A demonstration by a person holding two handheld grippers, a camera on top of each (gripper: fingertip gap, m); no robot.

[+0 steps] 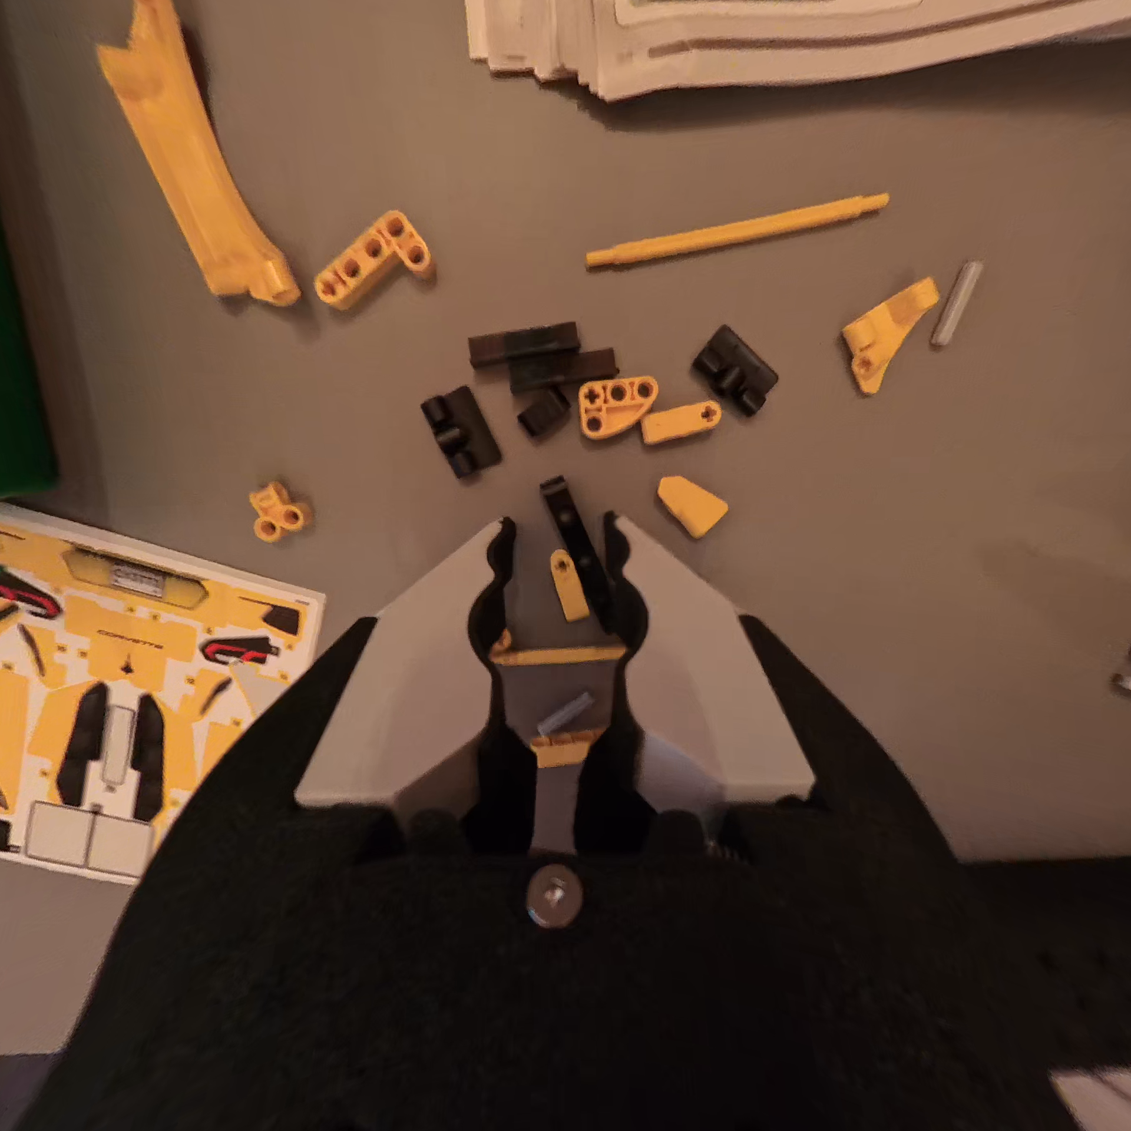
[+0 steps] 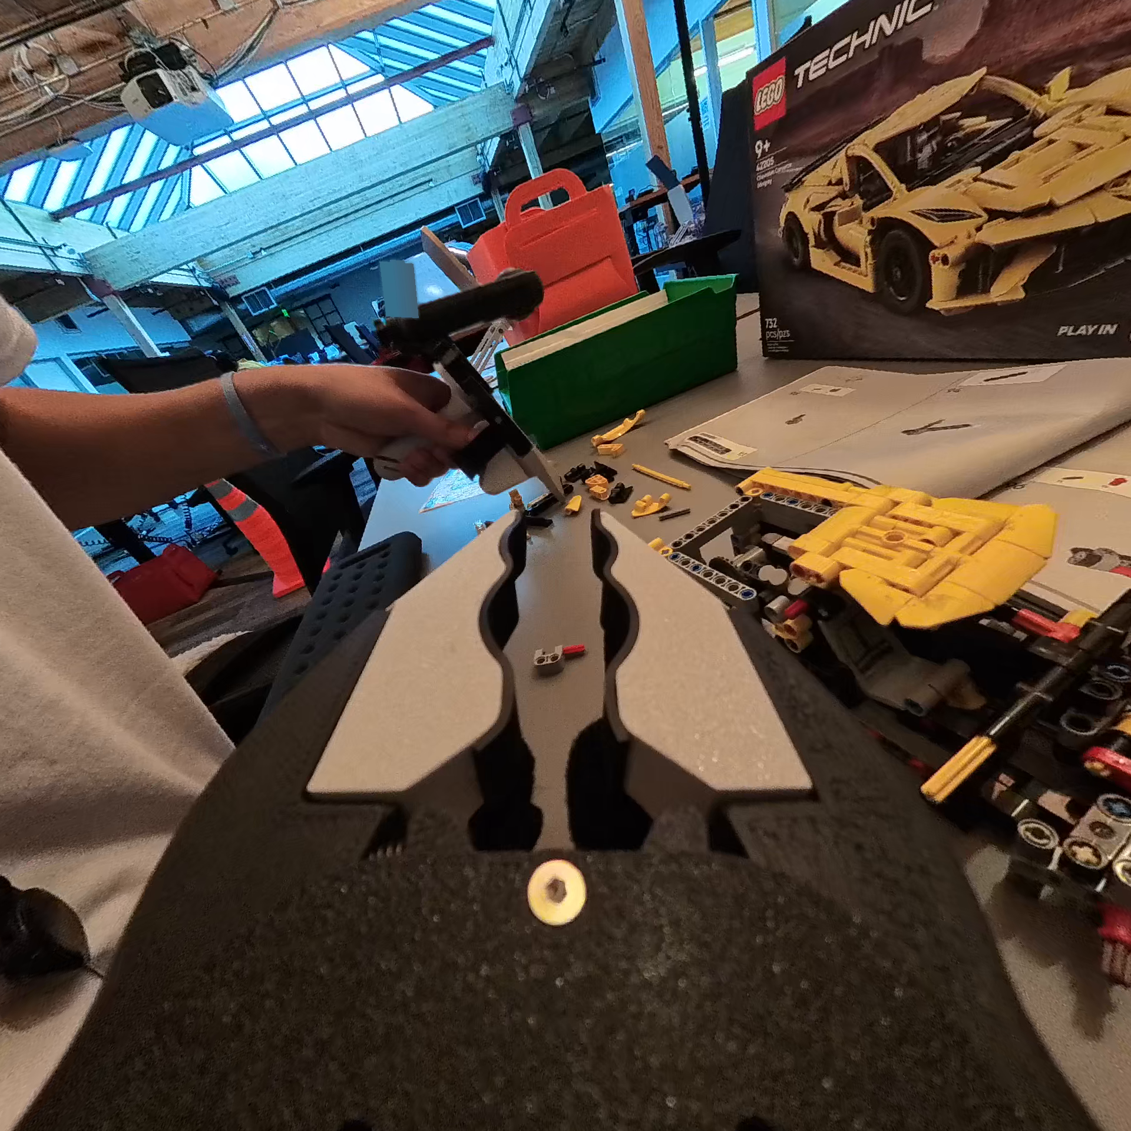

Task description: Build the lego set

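Observation:
Loose yellow and black lego pieces lie on the grey table [image 1: 857,612]. My left gripper [image 1: 558,523] points down at them, jaws open. A thin black beam [image 1: 572,544] and a small yellow piece [image 1: 569,584] lie between its fingers, the beam close to the right finger. It also shows in the right wrist view [image 2: 551,483], held by a hand over the pile. My right gripper [image 2: 558,520] is open and empty above the table. A small grey piece with a red pin [image 2: 554,658] shows between its fingers. The partly built yellow car [image 2: 887,551] sits to its right.
A long yellow axle [image 1: 737,229], a curved yellow panel [image 1: 183,159] and an L-beam [image 1: 373,257] lie farther out. A sticker sheet [image 1: 122,673] lies left. The instruction booklet [image 2: 918,422], green bin [image 2: 618,361], orange bag [image 2: 563,245] and set box [image 2: 942,183] stand behind. About 30 cm separates my left fingertips from my right. It is some 9 cm from my left tips to the long yellow axle [image 1: 737,229].

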